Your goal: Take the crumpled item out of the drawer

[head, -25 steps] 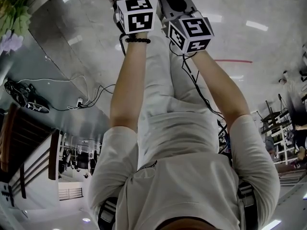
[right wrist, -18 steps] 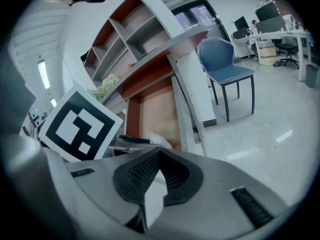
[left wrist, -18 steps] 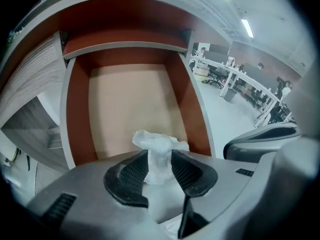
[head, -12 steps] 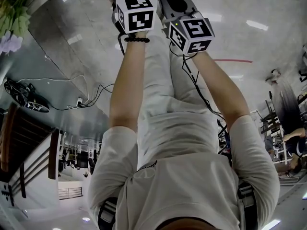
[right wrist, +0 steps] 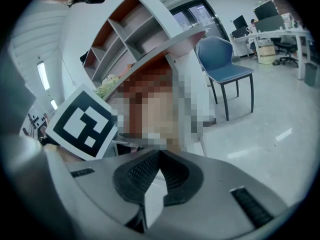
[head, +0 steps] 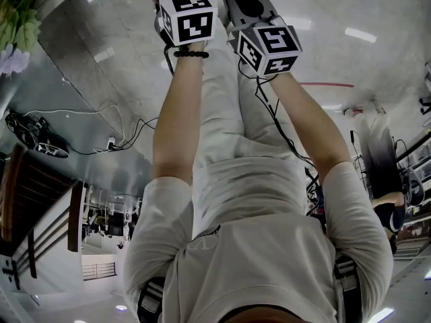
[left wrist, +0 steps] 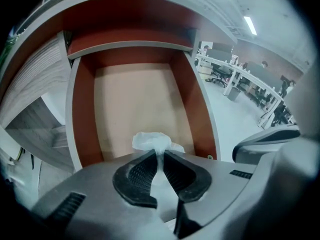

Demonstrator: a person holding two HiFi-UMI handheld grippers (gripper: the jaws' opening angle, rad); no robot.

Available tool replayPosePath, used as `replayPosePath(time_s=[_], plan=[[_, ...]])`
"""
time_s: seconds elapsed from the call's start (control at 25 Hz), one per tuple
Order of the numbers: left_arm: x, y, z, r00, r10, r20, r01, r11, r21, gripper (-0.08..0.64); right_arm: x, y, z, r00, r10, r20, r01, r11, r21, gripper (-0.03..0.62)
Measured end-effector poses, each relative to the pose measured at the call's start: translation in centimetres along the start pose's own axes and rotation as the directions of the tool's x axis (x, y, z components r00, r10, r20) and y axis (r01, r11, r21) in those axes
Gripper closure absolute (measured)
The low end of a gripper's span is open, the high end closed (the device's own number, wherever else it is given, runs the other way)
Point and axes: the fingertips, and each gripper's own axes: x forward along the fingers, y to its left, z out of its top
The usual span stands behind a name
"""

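Left claw [left wrist: 161, 156] points into the open drawer [left wrist: 82, 119] and is closing. Its pads are already pinching the top of the crumpled item [left wrist: 150, 141], and a thin strip of white shows squeezed between the ribbed faces. The item is a white wad, probably tissue or thin plastic.

The wad sits at the near end of the drawer, between the red-brown side walls and closer to the right one, touching neither. It bulges out just past the claw tips. Can't tell if it rests on the beige drawer bottom or is a bit off it, since the claw body hides what's underneath.

The grip is on the wad's upper bunch, probably because that's the only part sticking up enough to catch. The wad looks soft and light, so a small pinch should carry it, though a loose fold could slip out.

Right claw [right wrist: 159, 156] is pressed together with nothing in it. It points away from the drawer, toward the room floor and a blue chair [right wrist: 225, 66]. It looks idle, parked to the side so it doesn't block the drawer opening. The left tool's marker cube [right wrist: 82, 124] shows just beside it, so the two tools are held close together.

Step judged: grasp about done. The next move would be lifting straight up and out over the drawer front.
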Motion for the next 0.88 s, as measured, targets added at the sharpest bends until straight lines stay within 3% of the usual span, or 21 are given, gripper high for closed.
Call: replayPosePath(time_s=[0.88], plan=[[-1.5, 0.3, 0.0, 1.0, -0.012, 0.006, 0.012, 0.999, -0.042, 0.525, -0.5, 0.7, 0.6, 1.0, 0.005, 0.014, -0.005, 1.0, -0.003, 0.591]])
